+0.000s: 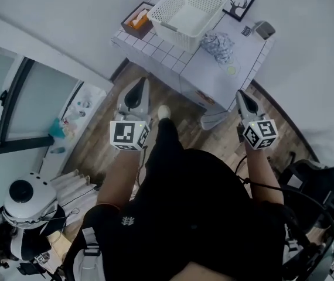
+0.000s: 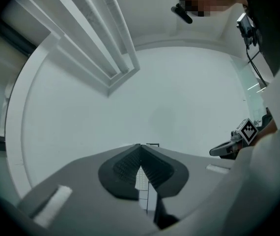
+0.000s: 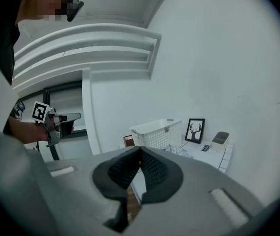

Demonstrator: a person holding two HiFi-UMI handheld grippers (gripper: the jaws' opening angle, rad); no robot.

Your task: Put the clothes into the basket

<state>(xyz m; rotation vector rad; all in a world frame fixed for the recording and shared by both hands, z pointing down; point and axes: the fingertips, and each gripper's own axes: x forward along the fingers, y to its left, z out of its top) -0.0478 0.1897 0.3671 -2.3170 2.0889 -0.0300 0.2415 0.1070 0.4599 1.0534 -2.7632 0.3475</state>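
Left gripper [image 1: 139,84] and right gripper [image 1: 241,96] are both closed w/ nothing between the pads, held out in front of the person. Farther off, on the tiled table [image 1: 244,56], a crumpled blue-and-white garment [image 1: 217,44] lies just beside the white basket [image 1: 174,31] (which looks empty). Task seems not yet begun: pickup & drop-in remain.

In the right gripper view, the right tongs [image 3: 140,150] are covering most of the clothes [image 3: 177,149] and the tabletop's [image 3: 199,153] near edge. The brown box's [image 1: 129,27] orange contents are showing too small to identify.
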